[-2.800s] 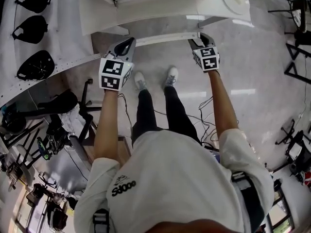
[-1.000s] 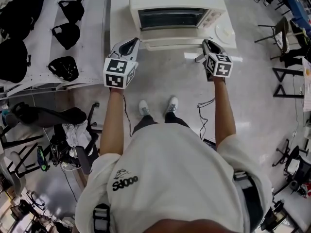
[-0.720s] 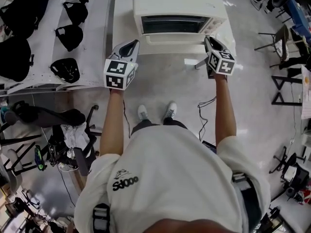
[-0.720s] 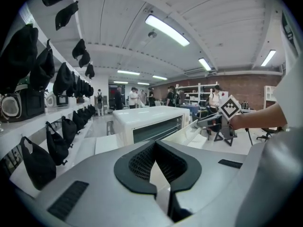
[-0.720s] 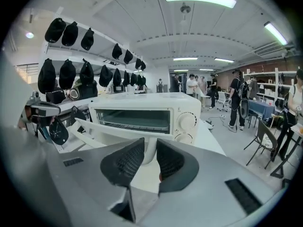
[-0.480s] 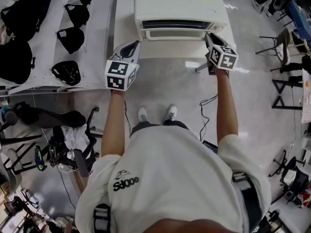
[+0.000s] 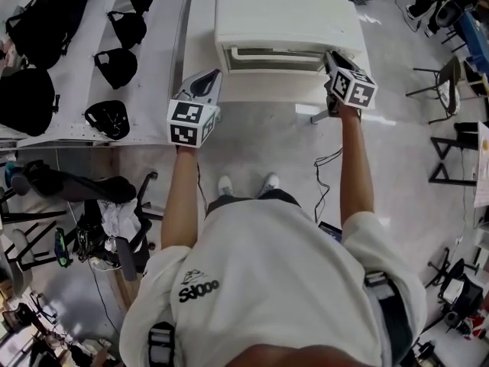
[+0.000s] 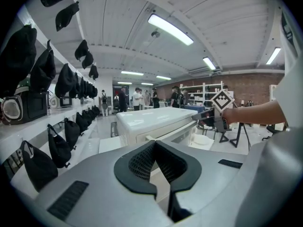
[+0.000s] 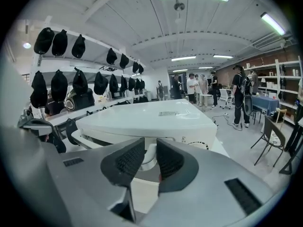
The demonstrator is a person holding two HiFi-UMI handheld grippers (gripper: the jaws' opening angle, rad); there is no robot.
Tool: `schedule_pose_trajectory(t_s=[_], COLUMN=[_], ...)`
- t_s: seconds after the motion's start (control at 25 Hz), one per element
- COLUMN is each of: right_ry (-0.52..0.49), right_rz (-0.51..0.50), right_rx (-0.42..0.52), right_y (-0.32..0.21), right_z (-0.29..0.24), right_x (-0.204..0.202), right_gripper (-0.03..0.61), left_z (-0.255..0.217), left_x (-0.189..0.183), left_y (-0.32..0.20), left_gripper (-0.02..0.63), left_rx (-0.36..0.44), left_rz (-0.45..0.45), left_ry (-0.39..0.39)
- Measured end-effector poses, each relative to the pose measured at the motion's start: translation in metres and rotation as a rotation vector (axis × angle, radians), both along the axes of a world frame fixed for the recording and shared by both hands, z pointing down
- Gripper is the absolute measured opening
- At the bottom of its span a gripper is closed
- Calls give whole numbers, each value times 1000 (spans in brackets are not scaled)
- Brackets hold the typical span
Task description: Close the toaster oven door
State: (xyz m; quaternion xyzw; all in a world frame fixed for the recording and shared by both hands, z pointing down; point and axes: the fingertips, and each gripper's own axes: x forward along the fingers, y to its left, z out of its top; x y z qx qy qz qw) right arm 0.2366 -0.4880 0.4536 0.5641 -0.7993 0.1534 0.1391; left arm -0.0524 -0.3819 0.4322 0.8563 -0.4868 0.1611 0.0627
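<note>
Toaster oven (image 7: pixel 286 14) on the white table (image 7: pixel 200 29), its door (image 7: pixel 275 60) almost upright with a narrow gap. The handle (image 9: pixel 150 159) runs left to right. The right gripper (image 7: pixel 331 58) clamps its right end, so the closing push likely goes straight ahead. The left gripper (image 7: pixel 212 77), jaws together and empty, hangs apart.
</note>
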Motion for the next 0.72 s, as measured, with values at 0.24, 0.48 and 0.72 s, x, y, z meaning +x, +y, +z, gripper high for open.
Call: schedule_pose_trajectory(t_s=[0.24,0.48,0.72], right_ry=[27,67,156], right_rz=[24,51,22], right_rx=[0,64,102], right_y=[0,19,59], right_z=[-1,-25,-45], right_x=[2,1,-10], right_gripper=[77,71,21], left_z=[-2,-16,-36], left_x=[2,-7,-14], left_y=[5,18,27], left_gripper=[18,18,18], left_rx=[6,31,83], left_rz=[-1,3,29], left_ry=[0,9,-17])
